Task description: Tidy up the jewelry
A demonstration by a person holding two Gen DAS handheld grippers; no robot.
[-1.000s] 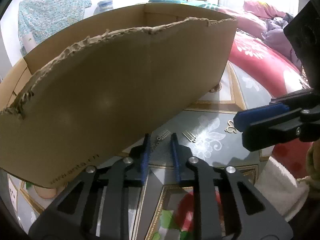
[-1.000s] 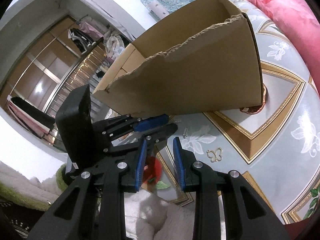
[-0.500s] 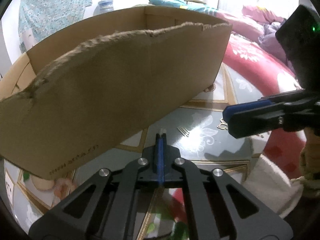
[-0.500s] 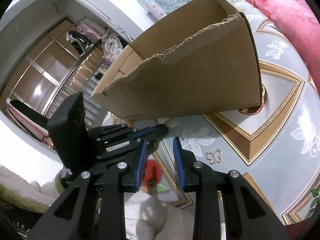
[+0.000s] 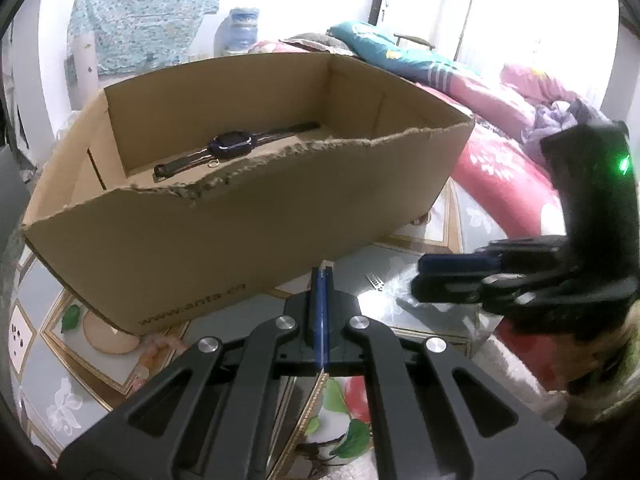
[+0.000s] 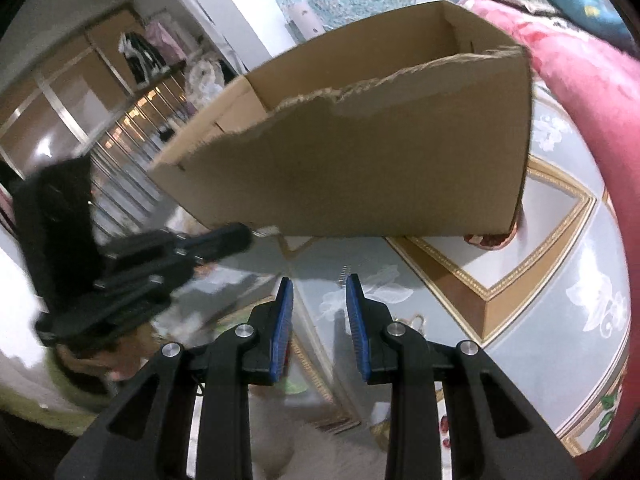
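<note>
Torn cardboard box (image 5: 248,216) holding watch (image 5: 232,146) and small ring (image 5: 214,164), left tool (image 5: 321,276) clenched, right tool (image 6: 319,292) released

Looks like somebody's bedroom at home. There's a bed heaped with a red floral quilt (image 5: 508,184), a teal pillow (image 5: 396,54) and a wad of purple clothes (image 5: 560,118). On the other side a wardrobe (image 6: 100,92) with sliding doors stands open, tops hanging on a rail inside. A patterned blue cloth (image 5: 144,12) hangs on the white wall, with a big water jug (image 5: 236,32) next to it. The work surface is a table (image 6: 560,248) under a glossy floral cover, and a torn cardboard box (image 5: 248,220) sits on it.
</note>
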